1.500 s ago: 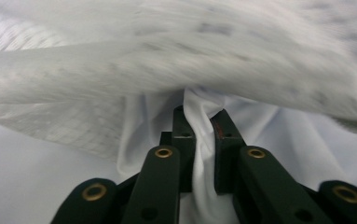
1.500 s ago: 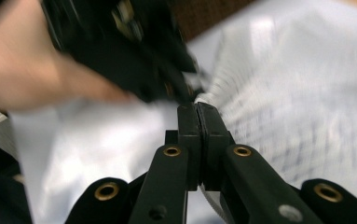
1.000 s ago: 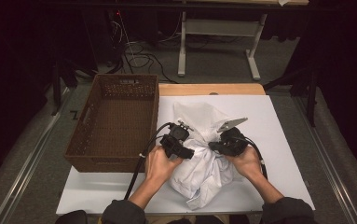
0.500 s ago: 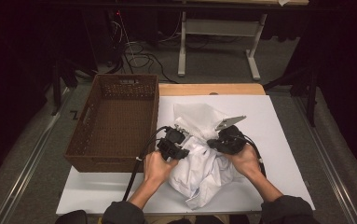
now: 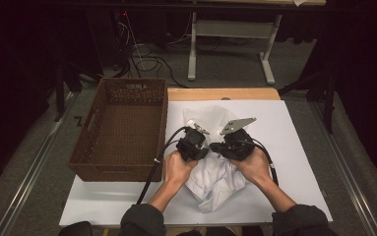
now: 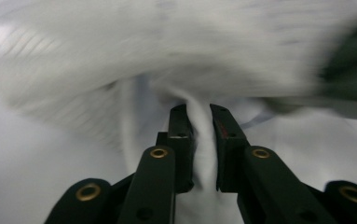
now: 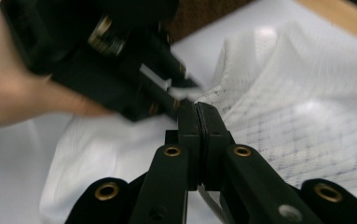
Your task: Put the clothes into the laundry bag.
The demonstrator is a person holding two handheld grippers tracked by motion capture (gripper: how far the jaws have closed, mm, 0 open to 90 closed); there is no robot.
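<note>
Both sets of fingers are pinching the white cloth (image 5: 215, 169), as I read it. From the high view, I have the left gripper (image 5: 199, 147) and the right gripper (image 5: 219, 146) nearly nose to nose over the crumpled cloth, which lies on the white table (image 5: 294, 162) just right of the empty brown basket (image 5: 122, 129). My hands come in from the near edge, close together.

Left gripper view: my left gripper (image 6: 202, 122) has just been closing, and a fold of the cloth (image 6: 120, 60) now runs up between the jaws, which stand narrowly apart with the fabric squeezed between them. The picture is blurred past the tips.

Right gripper view: my right gripper (image 7: 197, 112) has its jaws pressed together on an edge of the cloth (image 7: 297, 126), a thin strip of it trailing out below. The left gripper sits just beyond, held in my hand (image 7: 22, 88).

I judge the step to be taking two grips along one edge. Next I should draw the grippers apart to spread that edge, keeping both pinches firm so the fabric doesn't slip.
</note>
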